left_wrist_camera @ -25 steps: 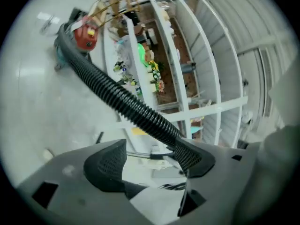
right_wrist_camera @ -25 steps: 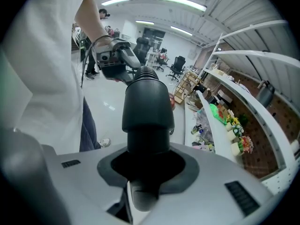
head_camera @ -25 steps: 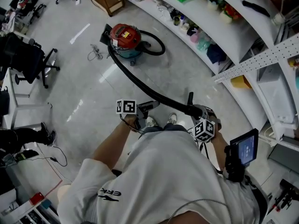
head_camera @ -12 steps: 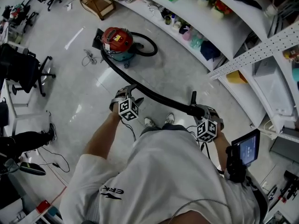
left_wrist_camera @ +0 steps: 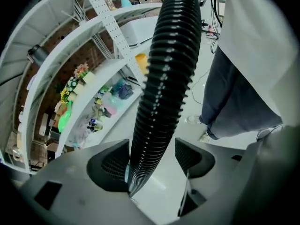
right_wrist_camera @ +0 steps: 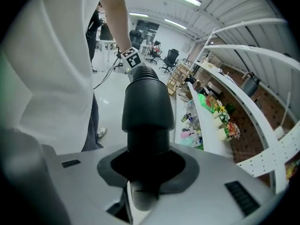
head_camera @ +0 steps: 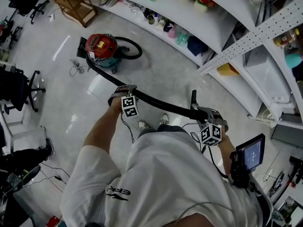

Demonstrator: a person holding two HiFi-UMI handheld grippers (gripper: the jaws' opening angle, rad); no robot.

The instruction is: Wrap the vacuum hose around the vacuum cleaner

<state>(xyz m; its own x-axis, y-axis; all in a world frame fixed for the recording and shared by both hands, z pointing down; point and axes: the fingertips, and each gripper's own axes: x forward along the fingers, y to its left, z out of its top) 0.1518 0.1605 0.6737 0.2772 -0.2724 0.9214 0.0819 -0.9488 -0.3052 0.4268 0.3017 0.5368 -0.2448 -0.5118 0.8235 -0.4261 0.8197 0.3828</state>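
- While your left gripper (head_camera: 124, 90) straddles the ribbed black vacuum hose (head_camera: 156, 100), its jaws stand apart: the hose runs between them, lying against one pad and clear of the other.
- Your right gripper (head_camera: 201, 113) is clamped on the smooth black end cuff (right_wrist_camera: 146, 102) of that hose.
- Beyond the left gripper, the hose drops away from you to the round red vacuum cleaner (head_camera: 101, 46).
- That cleaner stands on the pale glossy floor (head_camera: 61, 89), well apart from both grippers, with a loop of hose just beside it.
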